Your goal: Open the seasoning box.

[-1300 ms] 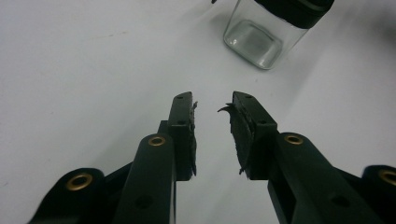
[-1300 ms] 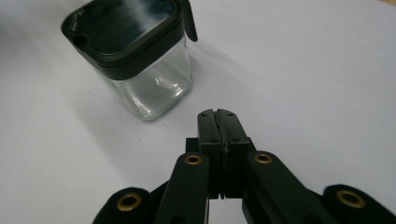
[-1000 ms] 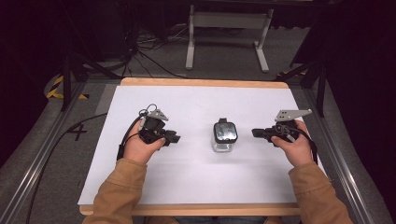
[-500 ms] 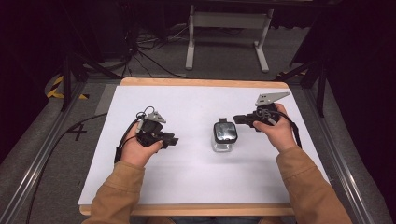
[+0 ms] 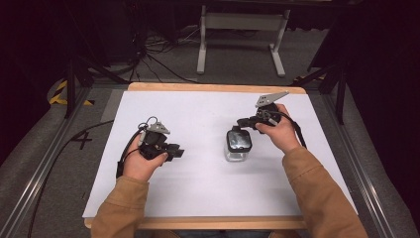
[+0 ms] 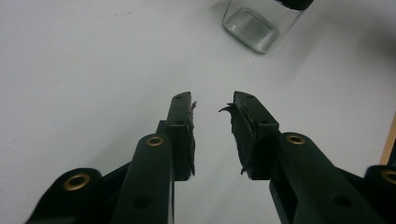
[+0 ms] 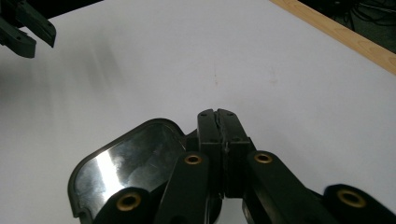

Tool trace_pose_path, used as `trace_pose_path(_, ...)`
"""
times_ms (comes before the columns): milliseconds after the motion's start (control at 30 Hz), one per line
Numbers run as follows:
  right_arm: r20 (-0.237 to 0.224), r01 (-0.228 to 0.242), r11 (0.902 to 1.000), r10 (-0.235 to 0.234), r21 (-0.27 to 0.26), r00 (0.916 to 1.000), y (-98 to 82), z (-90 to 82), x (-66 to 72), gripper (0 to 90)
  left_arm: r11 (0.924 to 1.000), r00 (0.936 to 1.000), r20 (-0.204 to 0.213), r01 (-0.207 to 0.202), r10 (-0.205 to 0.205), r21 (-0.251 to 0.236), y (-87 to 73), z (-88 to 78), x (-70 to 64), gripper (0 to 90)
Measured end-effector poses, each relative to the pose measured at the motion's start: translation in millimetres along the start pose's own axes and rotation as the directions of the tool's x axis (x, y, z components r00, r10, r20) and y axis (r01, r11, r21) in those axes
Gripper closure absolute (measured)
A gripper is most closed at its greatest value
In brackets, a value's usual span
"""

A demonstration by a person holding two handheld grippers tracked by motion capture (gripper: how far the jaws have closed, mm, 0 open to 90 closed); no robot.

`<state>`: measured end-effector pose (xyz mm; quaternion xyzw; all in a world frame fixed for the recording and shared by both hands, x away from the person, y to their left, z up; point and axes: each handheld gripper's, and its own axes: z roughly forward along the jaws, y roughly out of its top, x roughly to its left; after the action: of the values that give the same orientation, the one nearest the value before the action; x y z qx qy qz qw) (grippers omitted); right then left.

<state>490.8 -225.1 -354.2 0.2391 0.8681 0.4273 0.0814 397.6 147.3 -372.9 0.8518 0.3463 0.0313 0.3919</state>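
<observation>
Your right gripper (image 5: 241,122) has its jaws clenched together with nothing between them, and it hangs just above the black lid of the glass jar (image 5: 237,145); in the right gripper view that lid sits just under and beside its jaws. Your left gripper (image 6: 212,109) stands partly parted and empty, low over the white table (image 5: 198,188), with the jar well ahead of its tips. Bare tabletop lies all around both tools, and the wooden edge runs beyond your right gripper.
</observation>
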Motion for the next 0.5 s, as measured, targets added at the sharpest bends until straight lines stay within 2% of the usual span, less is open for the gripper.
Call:
trace_pose_path(167, -0.007, -0.006, 1.0, 0.006, -0.006, 1.0, -0.9, 0.9, -6.1, 89.6, 0.9999, 0.9999, -0.003, 0.013, -0.013, 0.001, -4.4, -0.8, 1.5, 69.1)
trace_pose_path(500, -0.014, 0.002, 1.0, -0.002, 0.002, 0.9999, -0.9, 2.8, -7.3, 89.6, 0.9998, 0.9999, 0.0, 0.015, -0.015, 0.009, -5.6, 0.1, 2.6, 69.0)
